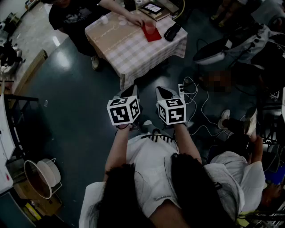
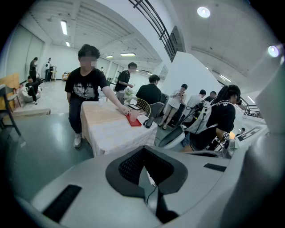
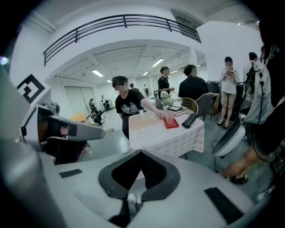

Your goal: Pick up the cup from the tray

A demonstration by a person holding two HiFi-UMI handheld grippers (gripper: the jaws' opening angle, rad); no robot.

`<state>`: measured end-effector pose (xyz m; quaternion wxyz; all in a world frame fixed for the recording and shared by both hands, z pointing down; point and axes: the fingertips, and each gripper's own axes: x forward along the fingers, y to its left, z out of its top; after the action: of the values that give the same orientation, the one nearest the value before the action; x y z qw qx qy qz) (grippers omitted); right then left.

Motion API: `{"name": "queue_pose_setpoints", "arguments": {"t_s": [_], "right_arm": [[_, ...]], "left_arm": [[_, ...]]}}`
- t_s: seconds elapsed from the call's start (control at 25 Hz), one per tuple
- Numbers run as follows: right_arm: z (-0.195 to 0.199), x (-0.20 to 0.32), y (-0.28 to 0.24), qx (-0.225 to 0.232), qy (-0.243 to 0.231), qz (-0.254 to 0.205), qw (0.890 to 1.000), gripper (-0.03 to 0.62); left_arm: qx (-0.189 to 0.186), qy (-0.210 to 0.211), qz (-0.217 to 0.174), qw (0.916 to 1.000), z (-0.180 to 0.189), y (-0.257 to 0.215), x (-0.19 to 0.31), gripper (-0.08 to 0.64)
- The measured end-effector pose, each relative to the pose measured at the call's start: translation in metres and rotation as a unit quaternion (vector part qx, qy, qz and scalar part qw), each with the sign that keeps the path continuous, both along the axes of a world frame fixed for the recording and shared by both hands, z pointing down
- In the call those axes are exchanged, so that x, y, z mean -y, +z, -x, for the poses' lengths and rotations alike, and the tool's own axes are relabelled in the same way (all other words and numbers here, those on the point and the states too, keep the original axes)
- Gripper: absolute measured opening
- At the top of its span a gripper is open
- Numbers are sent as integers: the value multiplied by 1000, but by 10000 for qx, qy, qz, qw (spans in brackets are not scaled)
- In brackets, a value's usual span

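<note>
A pinkish translucent cup (image 1: pixel 150 26) stands on a small red tray (image 1: pixel 154 35) at the far right corner of a checked-cloth table (image 1: pixel 133 49). A person's hand (image 1: pixel 133 20) rests against the cup. The cup (image 2: pixel 133 115) and tray (image 2: pixel 134 122) also show far off in the left gripper view, and the same cup (image 3: pixel 169 116) and tray (image 3: pixel 172 124) in the right gripper view. My left gripper (image 1: pixel 130 92) and right gripper (image 1: pixel 163 92) are held side by side over the floor, well short of the table. The jaws of the left gripper (image 2: pixel 144 153) and of the right gripper (image 3: pixel 140 156) are shut and hold nothing.
A person in a black shirt (image 2: pixel 85 87) stands at the table. A black case (image 1: pixel 172 32), a tablet (image 1: pixel 152 8) and small white cups (image 1: pixel 104 19) lie on it. A power strip with cables (image 1: pixel 182 91) lies on the floor ahead. A chair (image 1: pixel 213 51) and seated people are at the right.
</note>
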<state>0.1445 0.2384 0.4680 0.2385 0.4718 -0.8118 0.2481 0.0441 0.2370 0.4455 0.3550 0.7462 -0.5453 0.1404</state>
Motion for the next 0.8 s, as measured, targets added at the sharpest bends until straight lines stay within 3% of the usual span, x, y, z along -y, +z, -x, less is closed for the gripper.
{"name": "queue_pose_setpoints", "arguments": {"t_s": [0.32,0.8], "right_arm": [[7,18,6,-132,-113,-7,9998,8],[27,68,17,45,-32,232,9997,9]], "left_arm": [[44,-60,58,10000,10,7,16,3],[-23,-226,234,9995,38,20,62,3]]}}
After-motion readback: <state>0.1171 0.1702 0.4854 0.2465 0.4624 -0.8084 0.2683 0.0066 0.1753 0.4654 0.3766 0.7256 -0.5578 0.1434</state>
